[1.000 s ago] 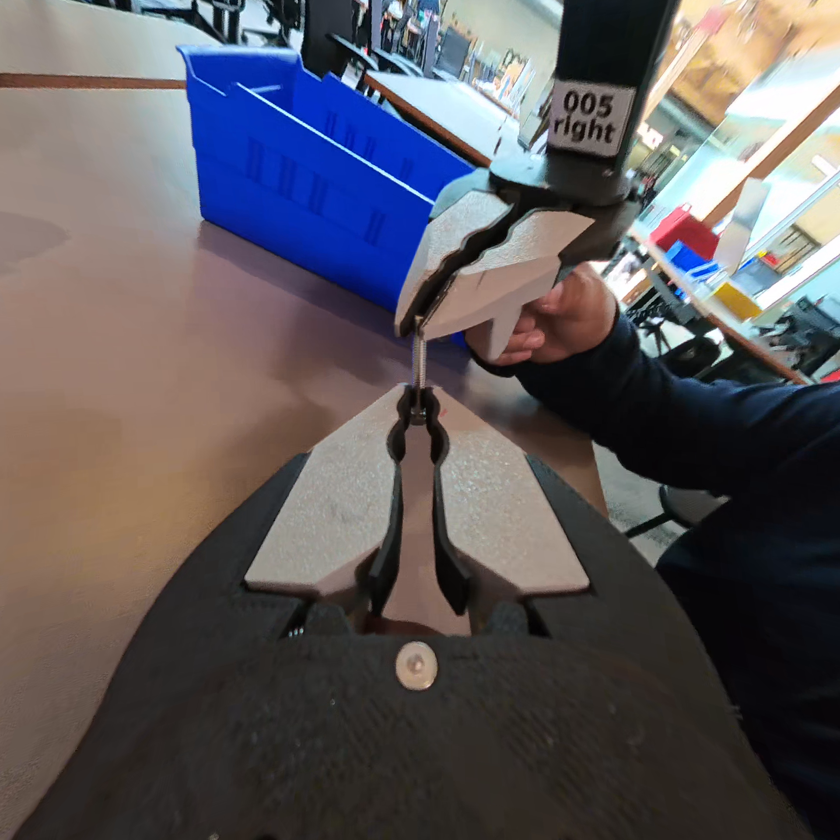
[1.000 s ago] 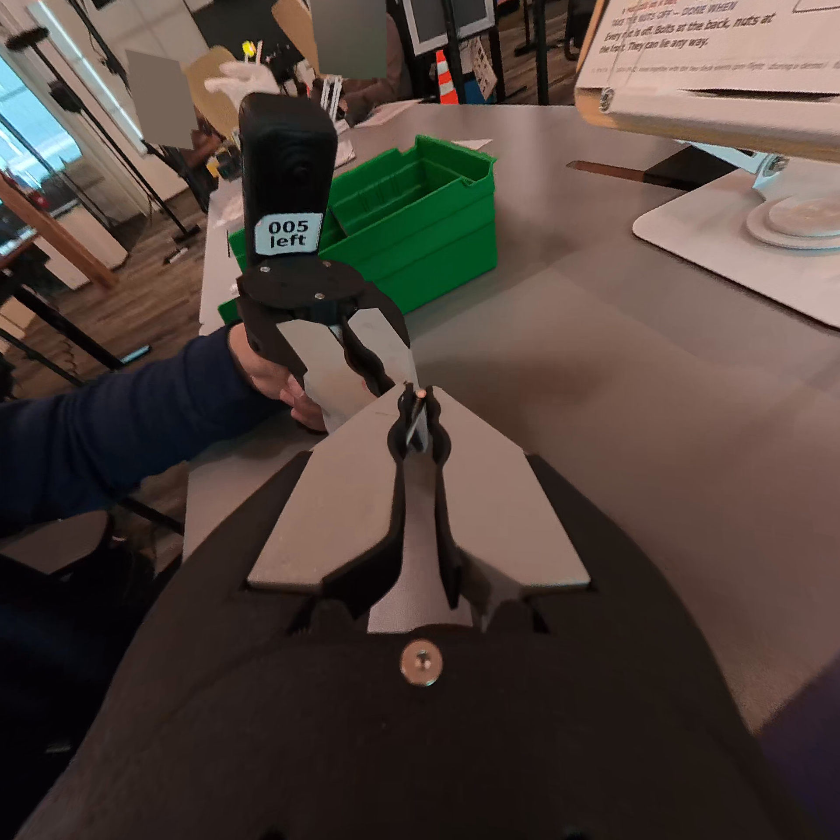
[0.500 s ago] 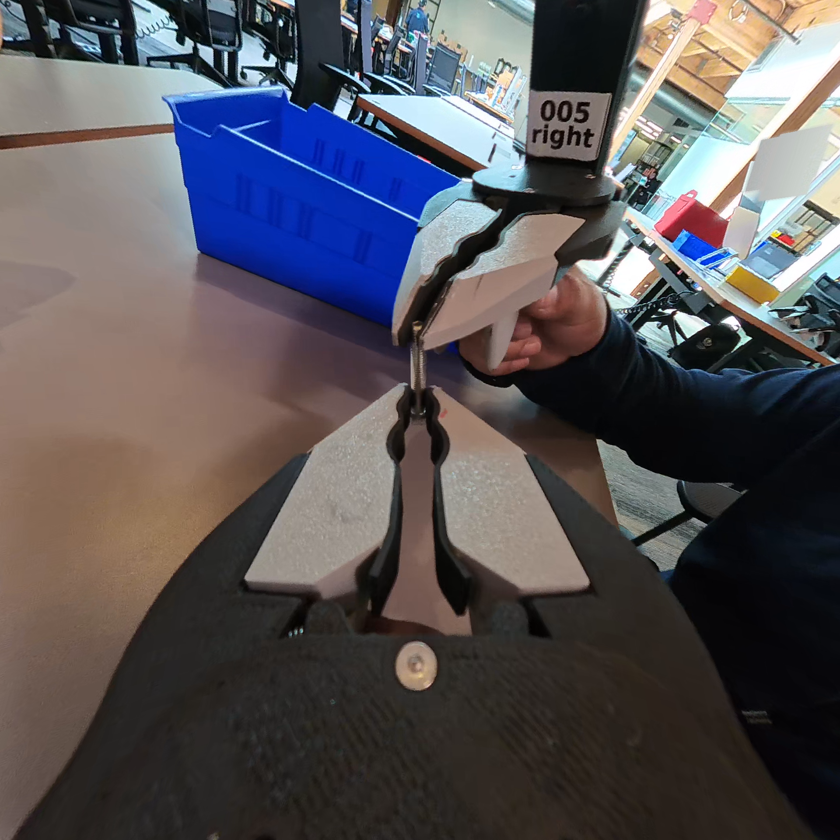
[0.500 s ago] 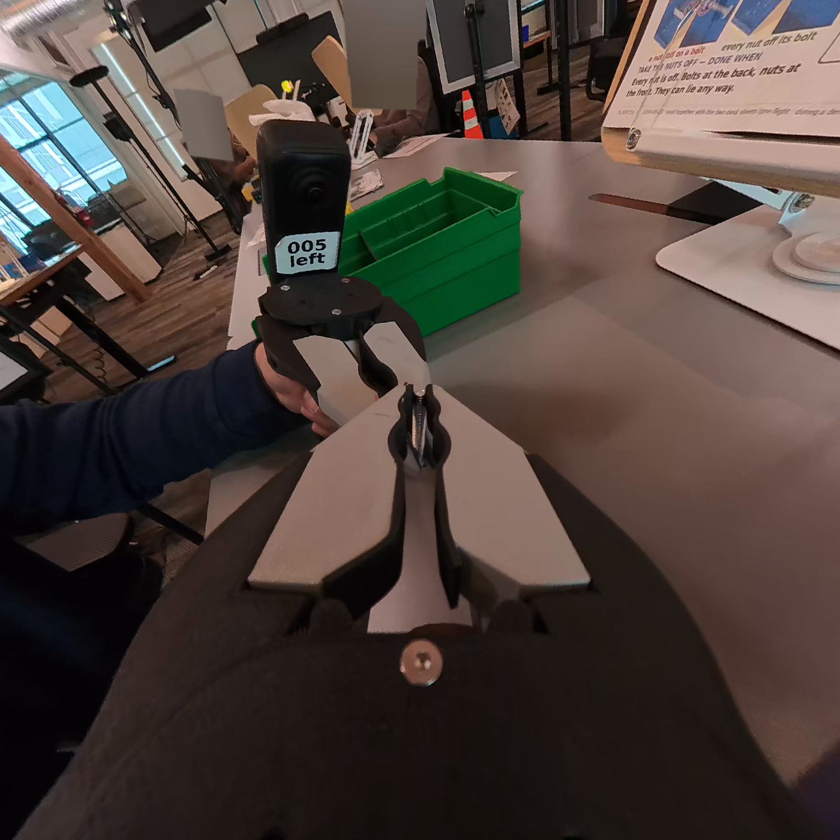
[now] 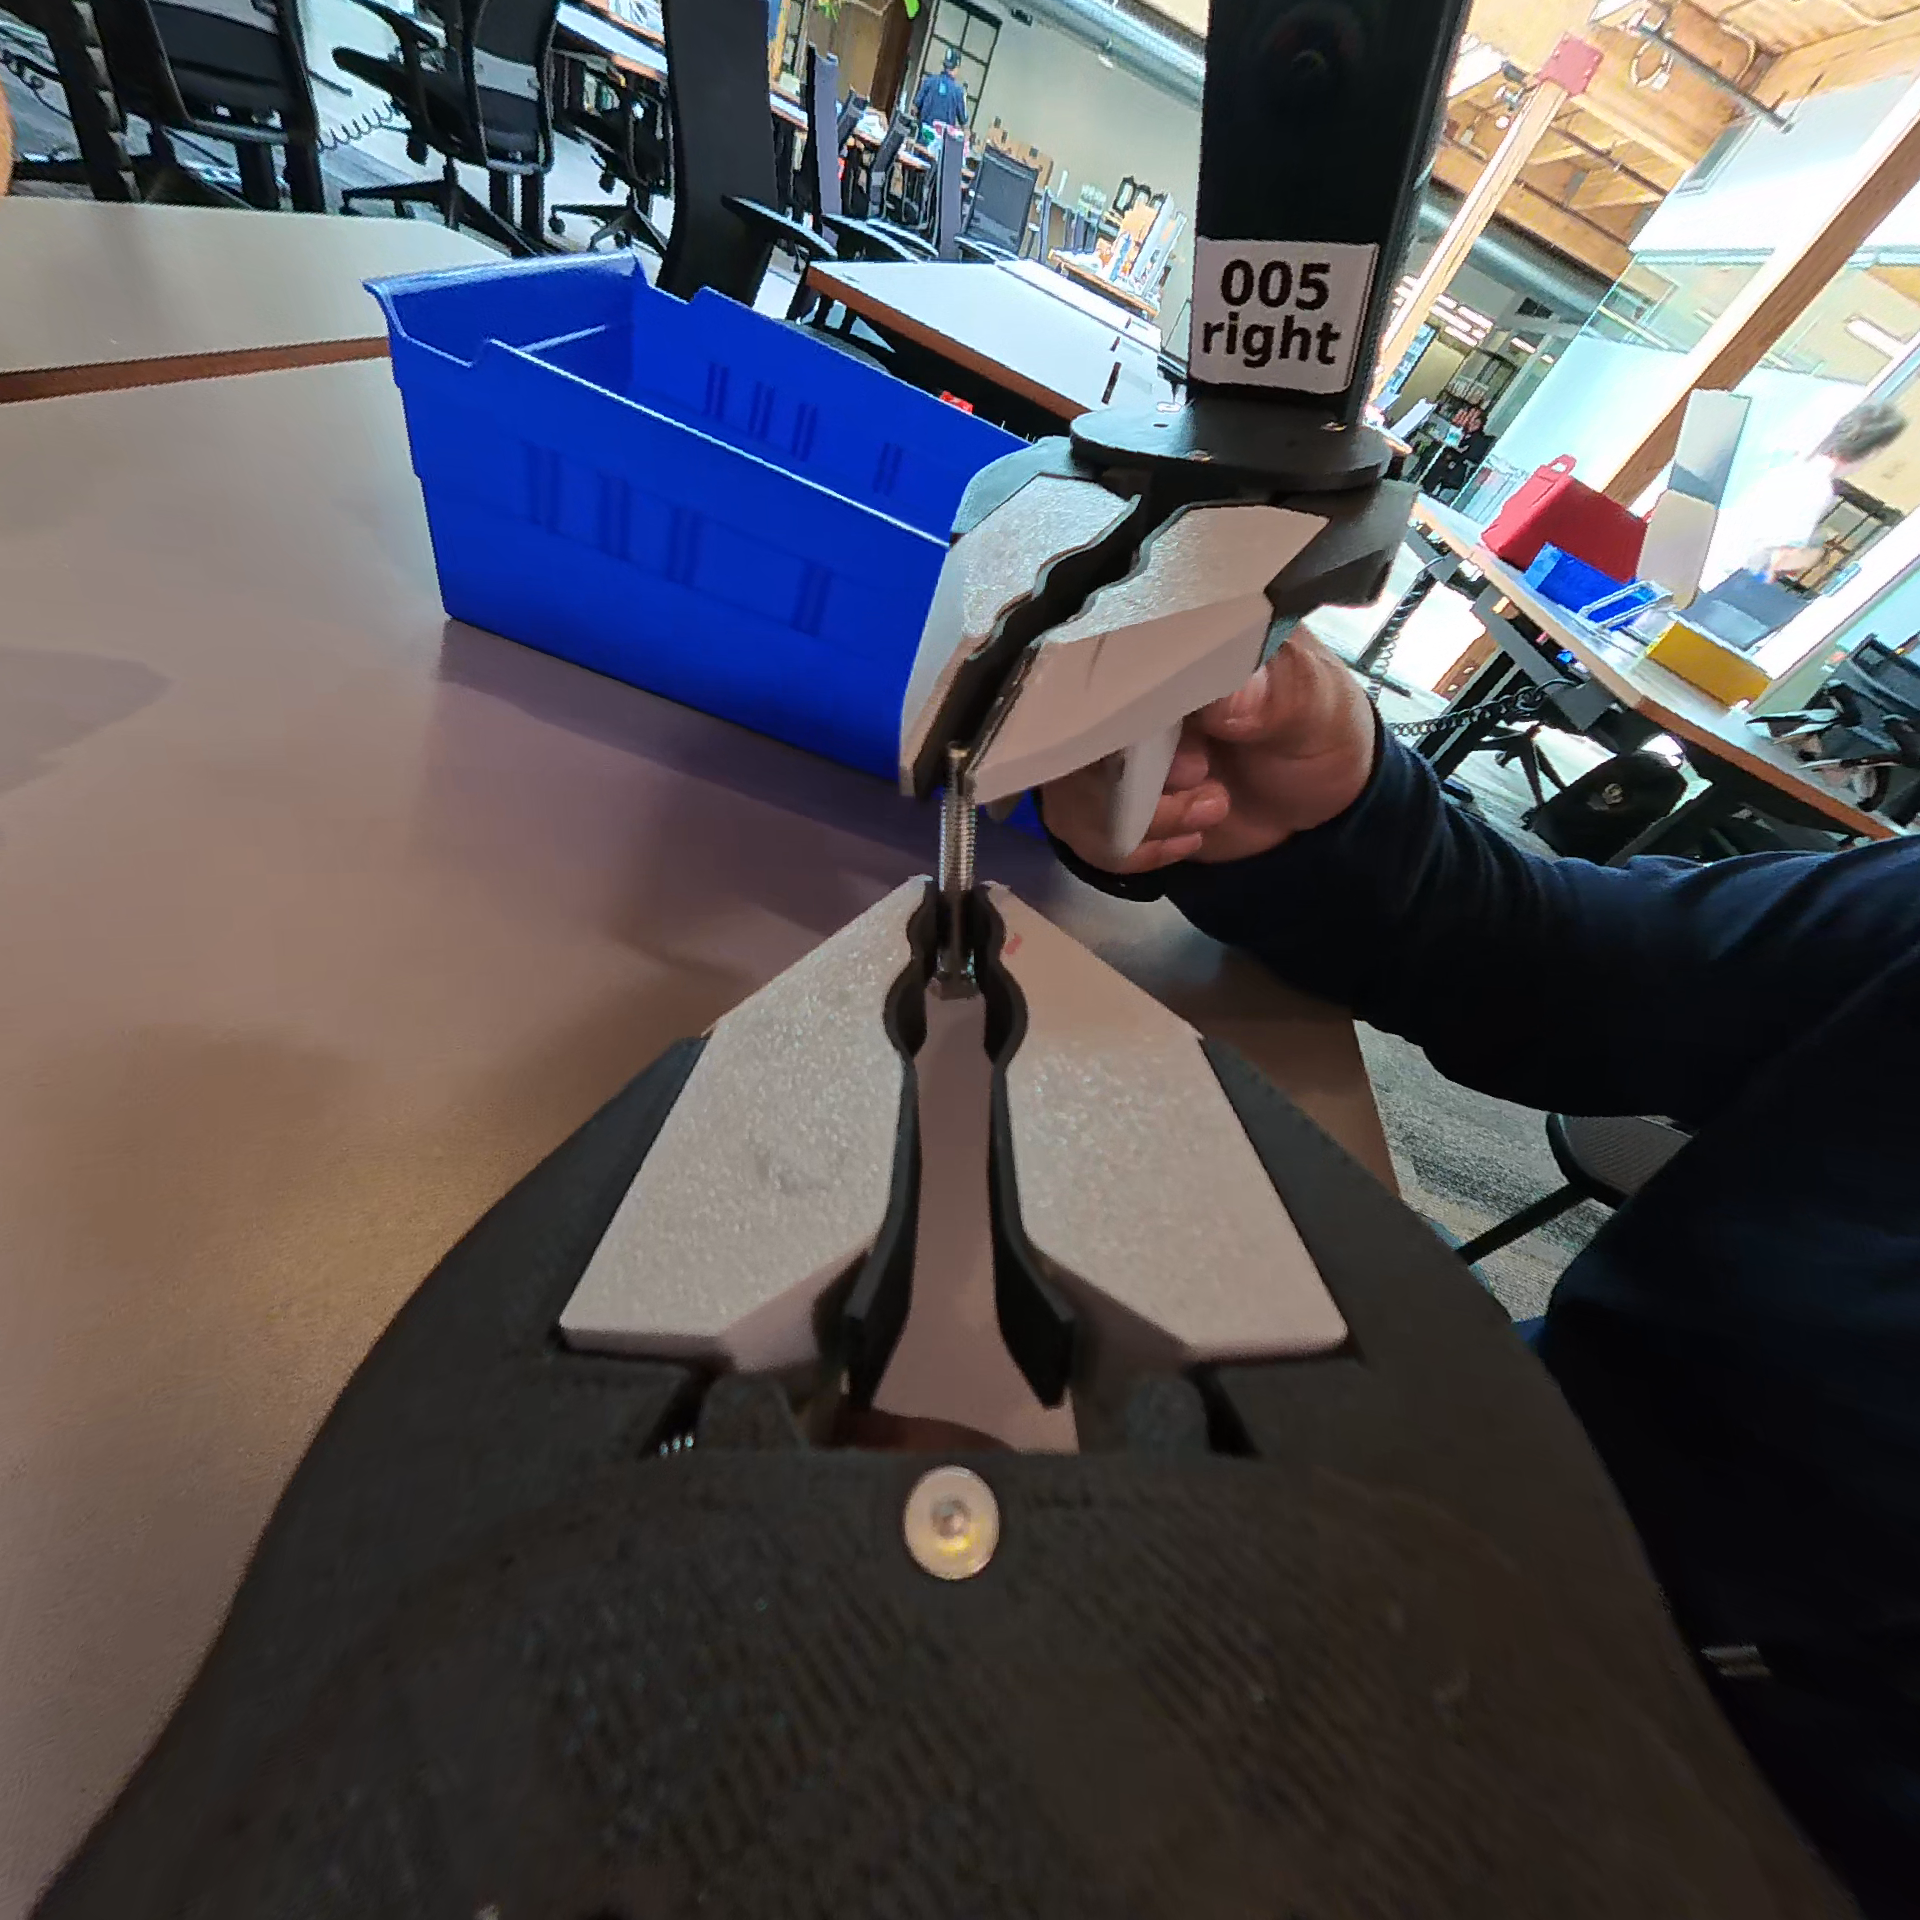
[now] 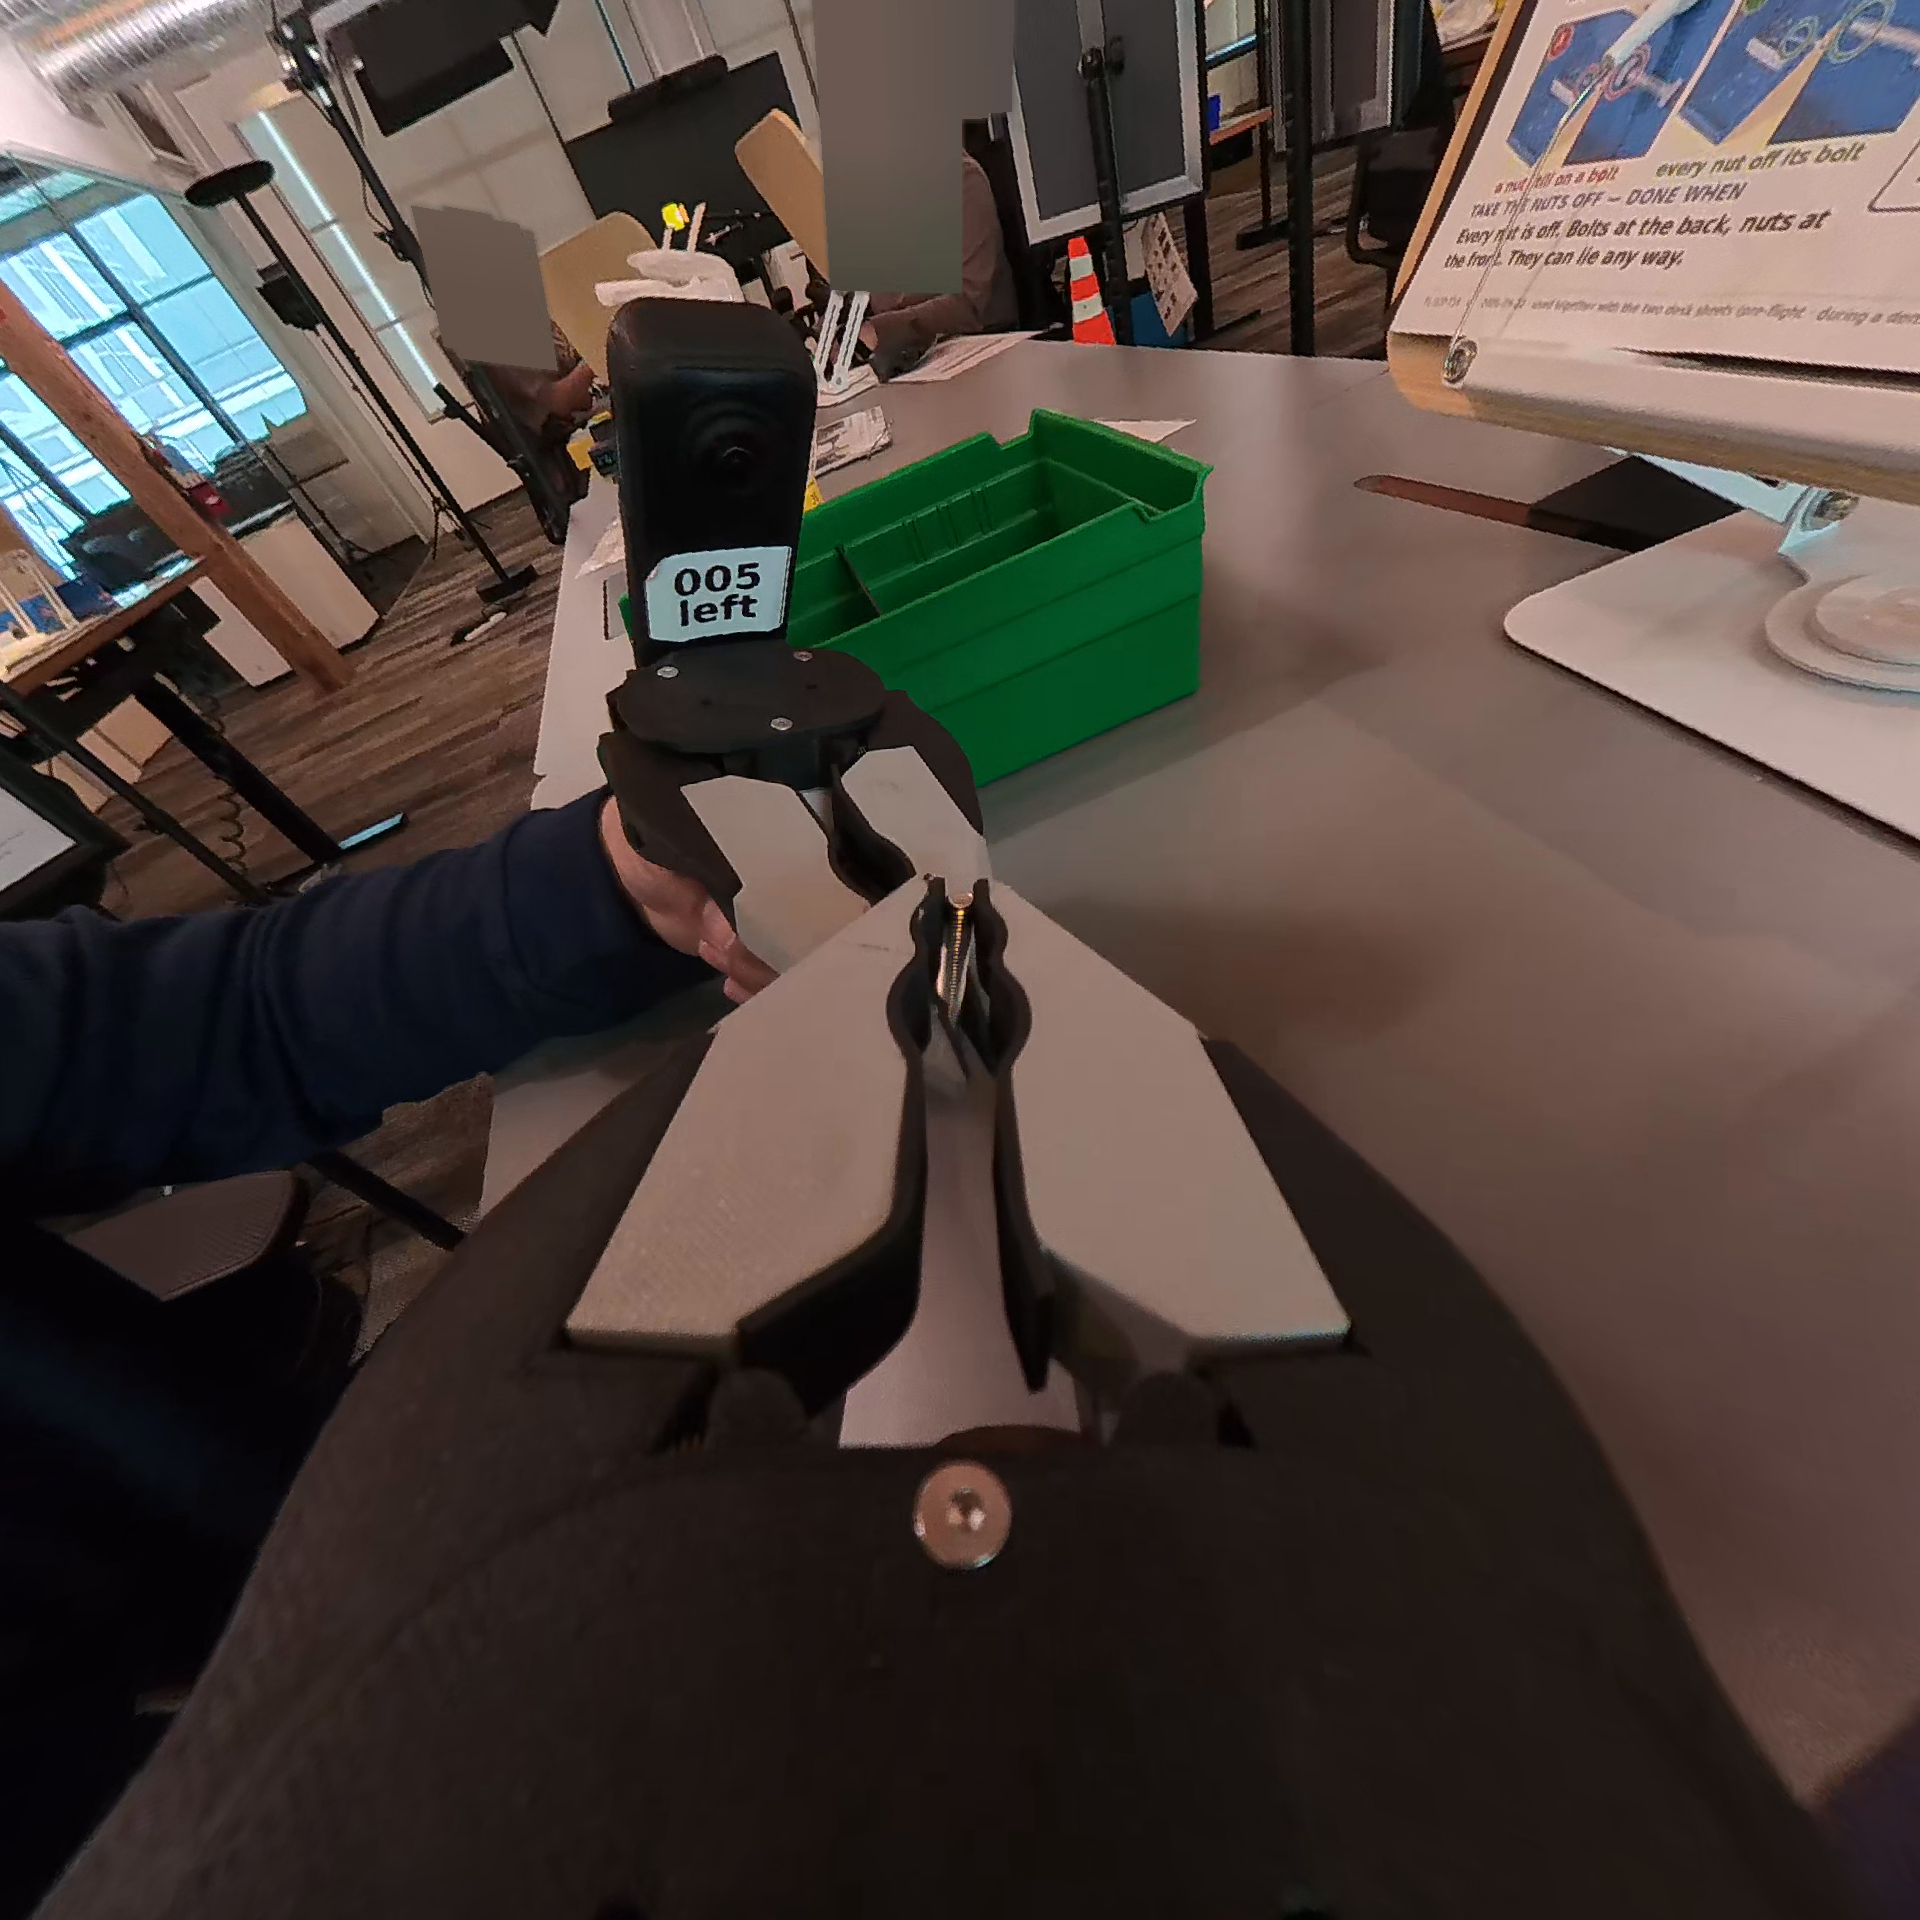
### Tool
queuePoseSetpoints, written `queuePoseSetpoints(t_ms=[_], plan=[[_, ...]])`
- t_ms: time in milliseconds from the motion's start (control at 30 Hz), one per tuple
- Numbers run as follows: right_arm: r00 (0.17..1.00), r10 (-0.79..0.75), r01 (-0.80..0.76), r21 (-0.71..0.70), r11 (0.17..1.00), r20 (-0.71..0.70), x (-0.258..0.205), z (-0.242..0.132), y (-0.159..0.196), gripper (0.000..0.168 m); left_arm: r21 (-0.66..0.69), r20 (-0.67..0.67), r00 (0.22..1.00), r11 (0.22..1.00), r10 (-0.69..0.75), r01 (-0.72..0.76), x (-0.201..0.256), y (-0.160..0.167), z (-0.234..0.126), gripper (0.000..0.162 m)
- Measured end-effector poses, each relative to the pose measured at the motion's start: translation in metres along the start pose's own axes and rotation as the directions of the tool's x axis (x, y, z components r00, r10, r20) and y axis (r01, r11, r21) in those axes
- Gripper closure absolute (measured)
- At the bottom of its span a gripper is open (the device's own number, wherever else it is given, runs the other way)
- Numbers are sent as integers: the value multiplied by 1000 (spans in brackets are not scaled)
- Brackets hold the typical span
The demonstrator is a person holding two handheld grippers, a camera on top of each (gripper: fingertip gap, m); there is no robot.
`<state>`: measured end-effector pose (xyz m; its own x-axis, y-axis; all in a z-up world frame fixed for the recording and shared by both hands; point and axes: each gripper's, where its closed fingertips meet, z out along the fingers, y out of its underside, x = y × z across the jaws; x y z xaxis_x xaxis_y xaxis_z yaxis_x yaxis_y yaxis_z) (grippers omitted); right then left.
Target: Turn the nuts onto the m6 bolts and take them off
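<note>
Left hand-held gripper (image 5: pixel 951 961) pinching nut (image 5: pixel 951 977); right hand-held gripper (image 6: pixel 956 971) clamping bolt (image 5: pixel 955 831) above counter (image 5: pixel 312 935).

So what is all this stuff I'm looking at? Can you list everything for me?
bolt: one, silver, threaded, spanning the gap between the two claws
nut: one, silver, on the bolt's lower end, inside the left claw's tips
blue bin: one, on the table behind the right claw
green bin: one, divided inside, on the table behind the left claw
instruction board: one, tilted on a white stand, table's far right
table: one, grey-brown, under it all
left claw: grey and black, shut on the nut
right claw: grey and black, shut on the bolt
hands: two, dark blue sleeves, one on each claw's handle
</note>
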<state>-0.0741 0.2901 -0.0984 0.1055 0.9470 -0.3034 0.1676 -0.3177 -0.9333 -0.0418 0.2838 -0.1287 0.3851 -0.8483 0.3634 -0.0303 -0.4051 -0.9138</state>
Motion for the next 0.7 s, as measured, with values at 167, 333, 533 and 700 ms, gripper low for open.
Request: queuePoseSetpoints(t_ms=[167,333,533,700], plan=[[1000,0,0,2,1000,6,-1,0,0,166,-6,14,999,999,35,-35,0,0,0,160],[999,-42,42,1,999,-24,3,-2,-1,163,-6,36,994,995,103,-102,-4,-1,-4,160],[973,-164,111,-293,950,-160,31,2,45,151,23,109,984,989,140,-143,-30,-1,-15,160],[958,-186,45,-524,851,-219,49,2,95,151,65,164,961,970,222,-235,-38,-9,-21,160]])
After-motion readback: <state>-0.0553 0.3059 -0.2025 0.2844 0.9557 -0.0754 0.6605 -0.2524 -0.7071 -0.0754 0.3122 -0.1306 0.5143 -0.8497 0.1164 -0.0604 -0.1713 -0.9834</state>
